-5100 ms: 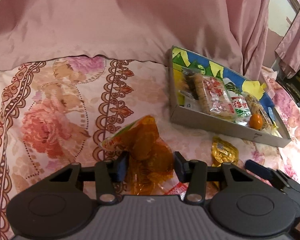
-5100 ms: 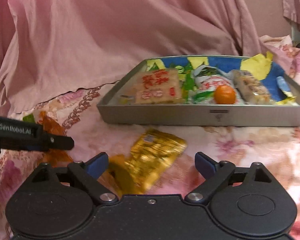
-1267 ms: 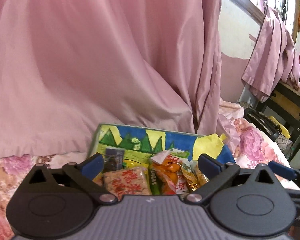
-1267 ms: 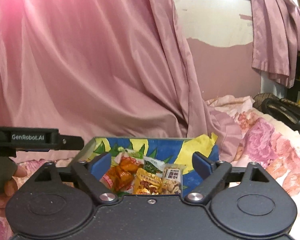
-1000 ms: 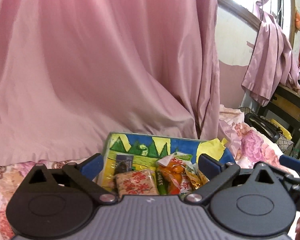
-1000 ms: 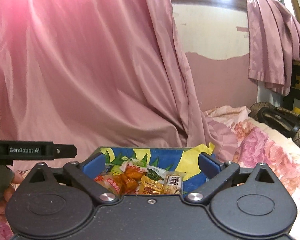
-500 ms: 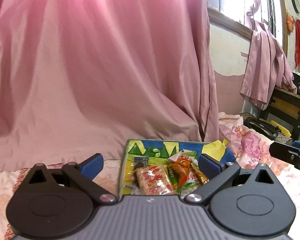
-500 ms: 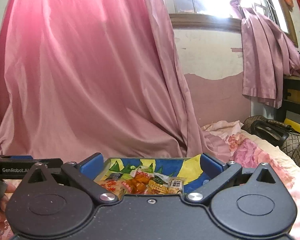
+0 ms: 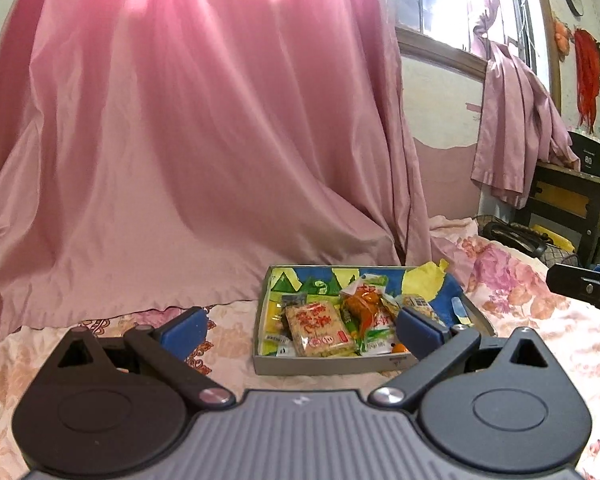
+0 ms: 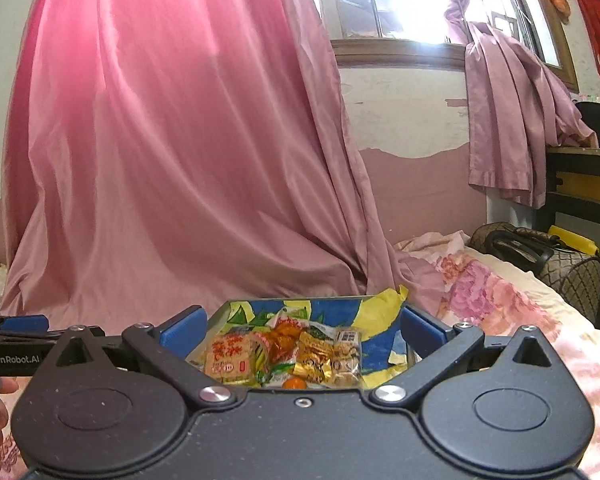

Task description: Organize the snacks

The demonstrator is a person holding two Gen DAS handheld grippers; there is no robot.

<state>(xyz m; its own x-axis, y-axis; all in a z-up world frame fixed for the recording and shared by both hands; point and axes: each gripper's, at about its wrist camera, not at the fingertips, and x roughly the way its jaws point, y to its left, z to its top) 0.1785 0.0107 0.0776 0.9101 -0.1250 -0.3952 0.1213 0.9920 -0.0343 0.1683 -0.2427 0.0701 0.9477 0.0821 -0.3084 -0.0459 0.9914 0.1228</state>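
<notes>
With both the left gripper (image 9: 300, 326) and right gripper (image 10: 302, 330) spread apart and empty, the snacks (image 9: 332, 326) sit in the tray (image 9: 324, 366) at twelve o'clock, so sorting looks finished and only a check remains.

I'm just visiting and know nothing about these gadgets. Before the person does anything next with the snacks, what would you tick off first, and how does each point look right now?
1. Left gripper empty: ok, jaws wide open, nothing between them.
2. Right gripper empty: ok, jaws wide open, nothing held.
3. Orange snack bag in the box: ok, it lies among the other packets.
4. Gold packet in the box: ok, beside the biscuit packet and orange bag.
5. Loose snacks left on the bedspread: cannot tell, the gripper bodies hide the near part.
6. Box sits flat on the bedspread: ok, it looks level.
</notes>
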